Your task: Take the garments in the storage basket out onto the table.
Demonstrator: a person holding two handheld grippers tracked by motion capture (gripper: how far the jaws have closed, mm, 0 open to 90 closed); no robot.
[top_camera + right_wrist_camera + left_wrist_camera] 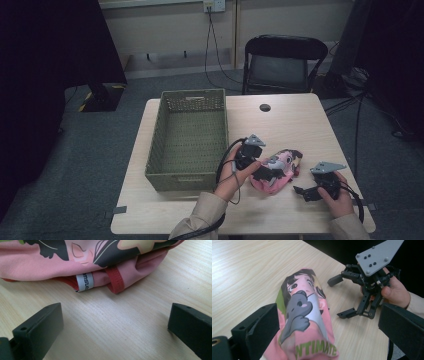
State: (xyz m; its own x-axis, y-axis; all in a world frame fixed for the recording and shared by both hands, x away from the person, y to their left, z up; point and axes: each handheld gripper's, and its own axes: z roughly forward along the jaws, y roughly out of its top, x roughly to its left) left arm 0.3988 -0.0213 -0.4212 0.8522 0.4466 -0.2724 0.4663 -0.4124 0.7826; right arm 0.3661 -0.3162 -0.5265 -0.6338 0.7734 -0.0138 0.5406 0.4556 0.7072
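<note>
1. We see a pale wood-grain table (290, 125) on grey carpet, with a black folding chair (284, 62) at its 12 o'clock edge and a wall socket (214, 5) behind it.
2. A green woven basket (188, 137) sits on the table's left half, a small dark hole (265, 107) at about 1 o'clock from it.
3. The pink printed garment (278, 170) lies bunched on the table, well right of the basket – between our two grippers.
4. The left gripper (265, 172) has its jaws spread wide around the garment's end; one jaw sits against the cloth, the other stands clear, so nothing is clamped.
5. The right gripper (305, 192) rests at 4 o'clock from the garment – jaws wide, bare table between them, the hem just ahead.
</note>
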